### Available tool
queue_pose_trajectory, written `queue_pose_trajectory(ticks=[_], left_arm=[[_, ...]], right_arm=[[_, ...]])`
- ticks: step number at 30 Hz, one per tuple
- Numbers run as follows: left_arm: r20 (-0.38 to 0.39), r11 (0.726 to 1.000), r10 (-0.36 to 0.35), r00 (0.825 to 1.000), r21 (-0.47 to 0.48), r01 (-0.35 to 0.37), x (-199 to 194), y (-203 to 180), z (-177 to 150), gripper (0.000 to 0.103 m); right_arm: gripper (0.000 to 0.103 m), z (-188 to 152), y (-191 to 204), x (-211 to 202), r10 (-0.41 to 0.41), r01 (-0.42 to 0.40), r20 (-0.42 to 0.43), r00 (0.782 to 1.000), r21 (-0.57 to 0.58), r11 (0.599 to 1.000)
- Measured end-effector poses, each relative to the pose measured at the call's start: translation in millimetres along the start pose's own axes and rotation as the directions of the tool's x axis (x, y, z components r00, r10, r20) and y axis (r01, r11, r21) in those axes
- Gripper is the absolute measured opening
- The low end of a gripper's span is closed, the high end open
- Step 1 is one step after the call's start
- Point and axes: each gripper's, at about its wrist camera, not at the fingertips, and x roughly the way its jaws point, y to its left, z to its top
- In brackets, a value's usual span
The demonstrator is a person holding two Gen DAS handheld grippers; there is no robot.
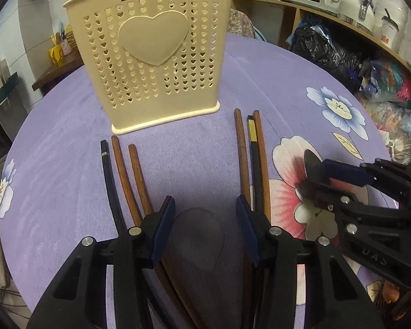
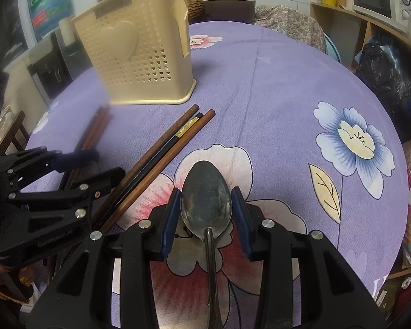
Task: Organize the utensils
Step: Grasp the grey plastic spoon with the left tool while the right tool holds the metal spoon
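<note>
While the left gripper (image 1: 205, 219) hangs low over the purple flowered tablecloth (image 1: 68, 164), its jaws stand wide apart with nothing between them, pointing toward the cream utensil holder (image 1: 150, 54). Three chopsticks (image 1: 123, 170) run under its left finger and three more chopsticks (image 1: 253, 159) under its right finger, both sets lying flat just in front of the holder, which stands upright.

Just to the right, the right gripper (image 2: 207, 213) reaches in level and low over a pink flower print. Its blue pads (image 2: 168, 219) sit on either side of a metal spoon (image 2: 205, 200), close against the bowl's edges; whether they actually press it I cannot tell. The spoon points forward, bowl up, its handle running back between the fingers toward the camera.
</note>
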Motion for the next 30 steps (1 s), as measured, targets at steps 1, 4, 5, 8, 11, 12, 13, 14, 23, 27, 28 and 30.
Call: queue_pose_trajectory(ticks=[1,4,5,8,11,12,13,14,23,27,28,30], left_arm=[[0.001,1.0,0.0,1.0,0.003,0.0,-1.5,0.5,-2.4,0.043],[0.004,1.0,-0.001,1.0,0.012,0.001,-6.5,3.6,-10.2,0.04],[0.007,1.0,0.002,1.0,0.017,-0.003,-8.2,3.6,-12.8,0.04],[0.011,1.0,0.008,1.0,0.022,-0.008,-5.5,0.8,-11.5,0.039],[0.011,1.0,0.011,1.0,0.021,-0.011,-3.8,0.2,-9.2,0.038],[0.01,1.0,0.016,1.0,0.022,-0.016,-2.8,0.2,-8.1,0.038],[0.009,0.999,0.021,1.0,0.024,-0.022,-2.0,0.0,-7.2,0.038],[0.01,0.999,0.024,1.0,0.024,-0.024,-2.4,0.4,-7.8,0.038],[0.031,1.0,0.025,0.999,0.002,-0.025,-4.5,-0.5,-4.6,0.037],[0.069,1.0,0.004,0.998,0.003,-0.004,-15.9,0.8,-0.1,0.037],[0.081,1.0,-0.003,0.997,0.0,0.003,-20.2,1.8,2.3,0.037],[0.112,1.0,-0.021,0.993,-0.009,0.022,-31.2,5.6,8.1,0.037]], right_arm=[[0.039,0.2,0.6,0.0,-0.003,0.003,0.0,1.0,-0.001,1.0],[0.039,-0.6,1.4,-0.2,-0.009,0.009,0.001,1.0,-0.004,1.0],[0.039,-0.5,1.7,-0.2,-0.011,0.011,0.001,1.0,-0.004,1.0],[0.039,-0.6,2.8,0.2,-0.016,0.016,0.0,1.0,-0.007,1.0],[0.039,-0.6,3.1,0.6,-0.02,0.019,-0.002,1.0,-0.008,1.0],[0.039,-0.4,3.3,0.9,-0.02,0.02,-0.003,1.0,-0.008,1.0],[0.039,-0.3,3.2,0.8,-0.021,0.021,-0.003,1.0,-0.007,1.0],[0.039,-0.3,3.3,0.8,-0.021,0.021,-0.004,1.0,-0.008,1.0],[0.039,0.9,0.0,0.4,-0.001,0.001,-0.005,1.0,0.013,1.0],[0.038,1.5,-2.2,-3.0,0.011,-0.011,0.01,1.0,0.026,1.0],[0.038,2.3,-2.7,-5.6,0.014,-0.015,0.017,1.0,0.03,0.999],[0.038,6.4,-3.5,-18.9,0.03,-0.032,0.05,0.998,0.035,0.999]])
